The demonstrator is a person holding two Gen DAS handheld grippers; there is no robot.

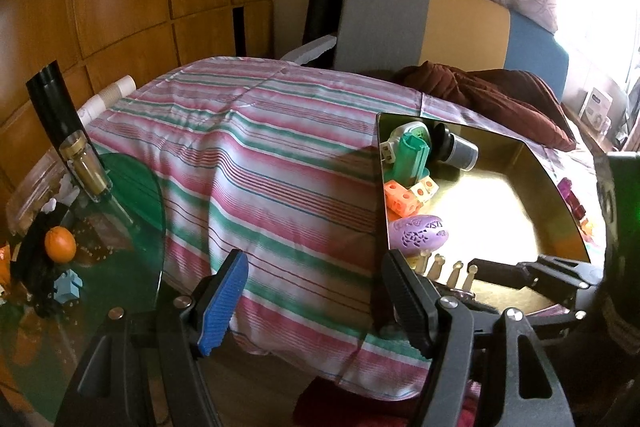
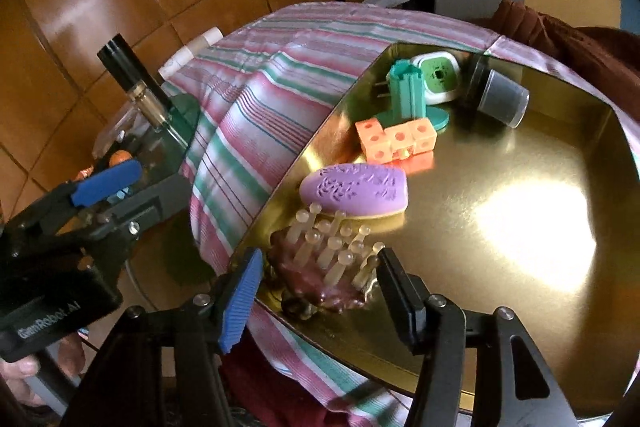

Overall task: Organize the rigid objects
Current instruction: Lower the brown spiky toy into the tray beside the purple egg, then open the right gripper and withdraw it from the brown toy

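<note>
Gold tray ahead of right hand-held gripper holds most items; brush between released jaws. Left hand-held gripper released, empty.

Gold tray on striped cloth holds purple oval, orange cubes, green stand, grey cup, bristle brush.

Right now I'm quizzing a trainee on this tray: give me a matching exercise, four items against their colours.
Items:
1. oval perforated case
2. linked holed cubes
3. upright post on a round base
4. small jar lying on its side

Colours:
A. teal green
B. grey
C. purple
D. orange

All four lie in the gold tray.

Pairs: 1-C, 2-D, 3-A, 4-B
</note>
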